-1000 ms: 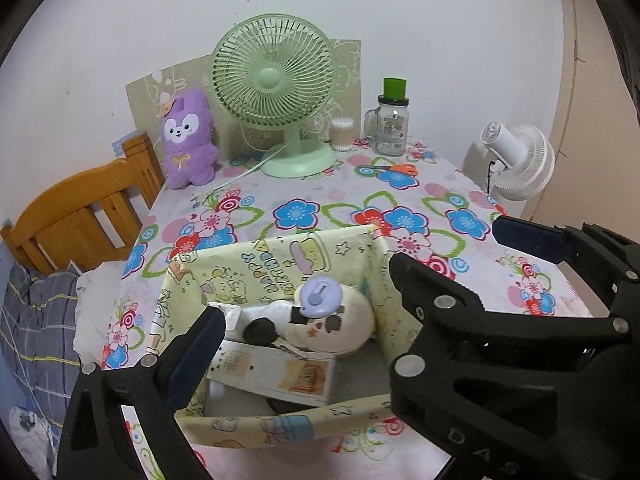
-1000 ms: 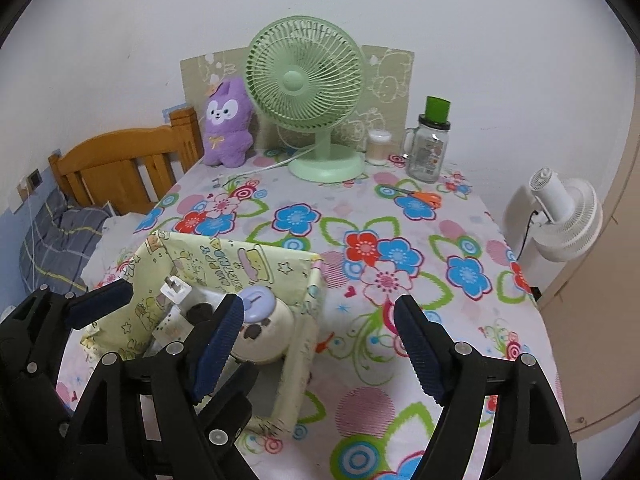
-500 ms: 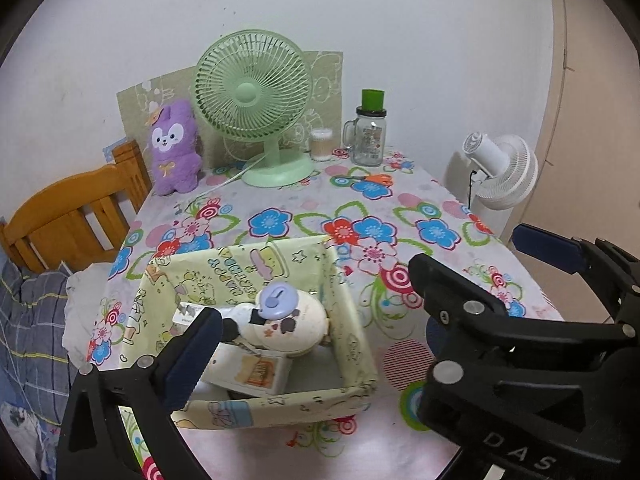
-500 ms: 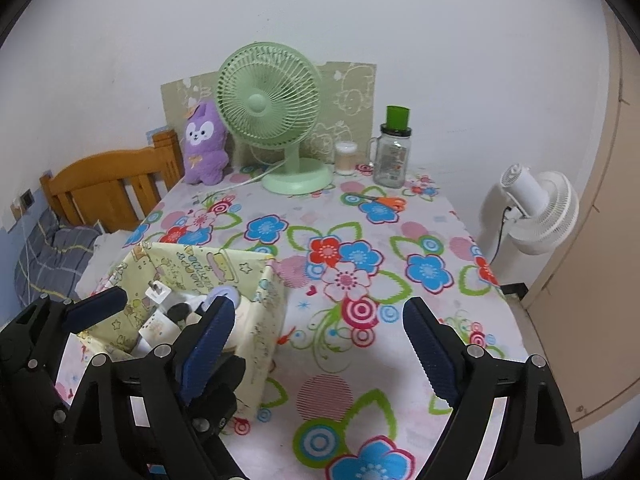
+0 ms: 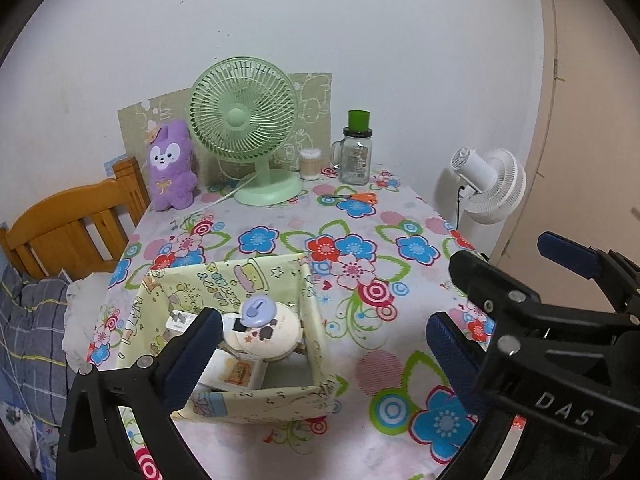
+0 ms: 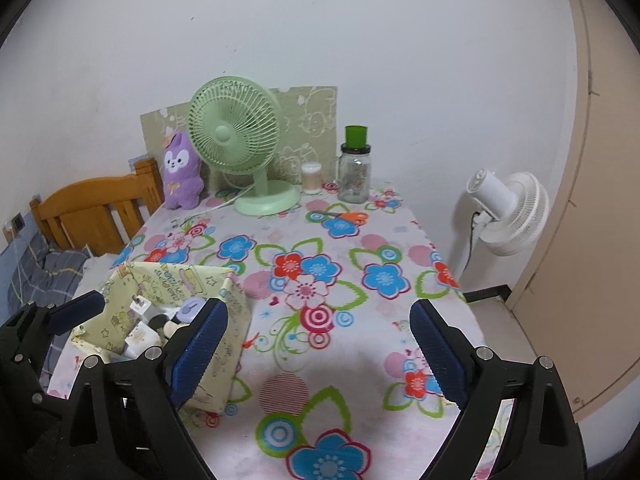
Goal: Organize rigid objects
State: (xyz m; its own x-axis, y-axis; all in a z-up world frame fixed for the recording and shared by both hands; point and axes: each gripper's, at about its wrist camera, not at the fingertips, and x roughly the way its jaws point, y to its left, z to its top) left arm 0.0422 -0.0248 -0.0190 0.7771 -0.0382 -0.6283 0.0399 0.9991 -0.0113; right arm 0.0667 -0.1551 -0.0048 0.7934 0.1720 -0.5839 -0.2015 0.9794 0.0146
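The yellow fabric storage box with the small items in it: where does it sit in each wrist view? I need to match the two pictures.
Left wrist view: the yellow fabric box is lower centre-left, partly behind the left finger.
Right wrist view: the box is at lower left, partly behind the right gripper's left finger.
Shared landmark: the green desk fan stands at the table's far edge in both.

Left hand-held gripper [image 5: 320,356]: matte black plastic frame, silver screws, dark-blue ribbed pads on fingertips [image 5: 192,354]. Right hand-held gripper [image 6: 316,344]: same build; white raised lettering on its body, prob. "DAS", partly cut off.
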